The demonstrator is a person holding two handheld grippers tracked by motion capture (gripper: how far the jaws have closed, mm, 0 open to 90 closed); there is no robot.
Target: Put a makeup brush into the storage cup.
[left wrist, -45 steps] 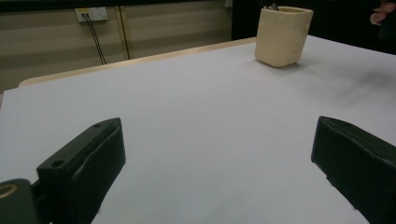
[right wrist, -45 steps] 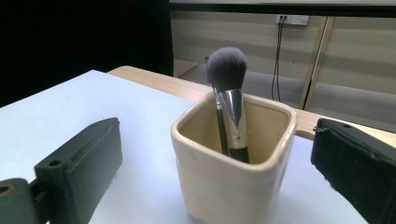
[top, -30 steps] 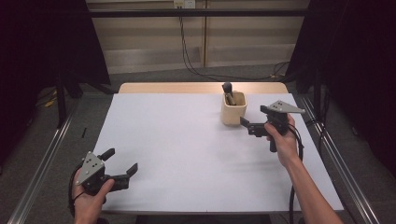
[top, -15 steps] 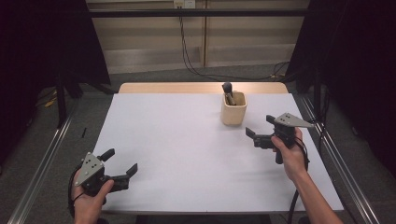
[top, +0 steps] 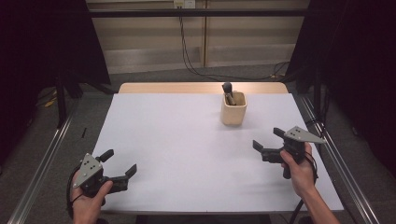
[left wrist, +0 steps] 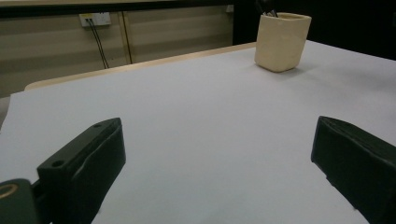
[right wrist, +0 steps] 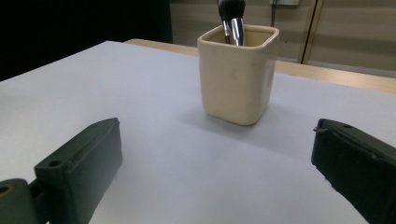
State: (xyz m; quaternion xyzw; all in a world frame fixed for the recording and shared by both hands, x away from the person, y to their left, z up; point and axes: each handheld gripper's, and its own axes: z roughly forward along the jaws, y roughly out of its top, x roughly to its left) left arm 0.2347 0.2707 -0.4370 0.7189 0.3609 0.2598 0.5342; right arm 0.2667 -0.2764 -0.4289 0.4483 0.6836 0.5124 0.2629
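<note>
**Grippers wide and empty, cream cup standing apart**

Right black two-jaw gripper (top: 266, 146) held with jaws spread wide, nothing between them and nothing touched. Gripped from below by the right hand (top: 295, 169), wrist rising from the near right edge of the white table top (top: 177, 154), forearm angled in from the bottom of the high view. Jaws pointed left and slightly away, toward the table's middle, hovering low over the surface near its right side. Grey three-cornered plate (top: 304, 135) riding on top, tipped outward to the right. In the right gripper view, both jaws far apart at the lower corners, bare white surface between them, and the cream square-sided ceramic cup (right wrist: 238, 73) straight ahead, near but clearly apart.

Left black two-jaw gripper (top: 120, 167) likewise opened wide, empty, touching nothing. Held by the left hand (top: 88, 201) at the near left corner of the table, jaws aimed right and a little away. In the left gripper view, jaws again at the lower corners with plain white table between, cup (left wrist: 282, 41) far off at upper right.

Cup (top: 233, 108) upright on the far half of the table, right of centre, well apart from the left gripper and nearer to the right one. Dark-headed brush with a shiny metal ferrule (right wrist: 232, 19) standing inside it, head poking above the rim, leaning toward the far side.
</note>
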